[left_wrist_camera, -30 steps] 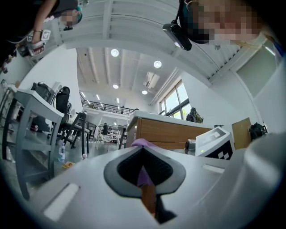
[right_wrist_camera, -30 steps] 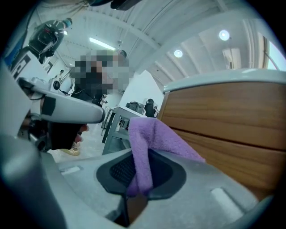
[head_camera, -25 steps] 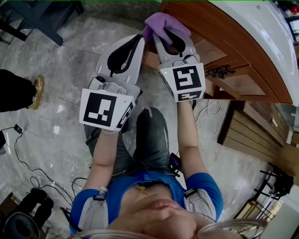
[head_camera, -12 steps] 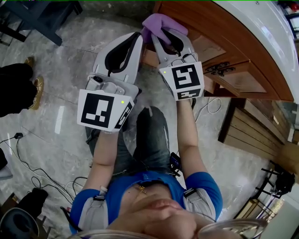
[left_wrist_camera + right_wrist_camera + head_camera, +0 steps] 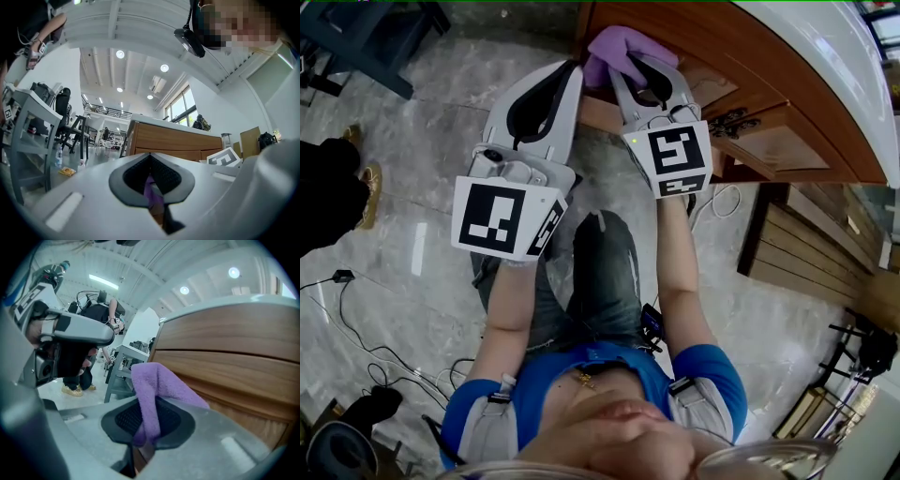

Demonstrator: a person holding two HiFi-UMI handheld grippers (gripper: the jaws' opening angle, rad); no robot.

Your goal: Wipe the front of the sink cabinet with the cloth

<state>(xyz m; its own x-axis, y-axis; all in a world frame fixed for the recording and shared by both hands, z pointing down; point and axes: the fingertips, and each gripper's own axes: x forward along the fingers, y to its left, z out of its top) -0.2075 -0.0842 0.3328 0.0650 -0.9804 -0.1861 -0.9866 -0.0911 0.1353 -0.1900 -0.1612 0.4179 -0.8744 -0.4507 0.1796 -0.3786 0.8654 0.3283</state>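
A purple cloth [image 5: 617, 47] is pinched in my right gripper [image 5: 630, 64], which is shut on it and holds it against the brown wooden front of the sink cabinet [image 5: 741, 84], in from its left corner. The right gripper view shows the cloth [image 5: 157, 385] draped over the jaws of that gripper [image 5: 144, 430], with the cabinet panels [image 5: 234, 357] close on the right. My left gripper [image 5: 574, 73] hangs just left of the cloth, shut with nothing in it. In the left gripper view that gripper [image 5: 151, 183] points at the cabinet [image 5: 173, 140], and a purple sliver shows past its tips.
A white countertop [image 5: 834, 66] overhangs the cabinet. A dark metal handle [image 5: 729, 120] sits on a door to the right. A grey table frame [image 5: 366, 37] stands far left, a bystander's dark leg and shoe [image 5: 342, 192] are at the left edge, and cables [image 5: 356, 319] lie on the marble floor.
The cloth and right gripper now sit further in from the cabinet's left corner. The left gripper has kept beside them. The bystander's shoes have shifted at the left edge.
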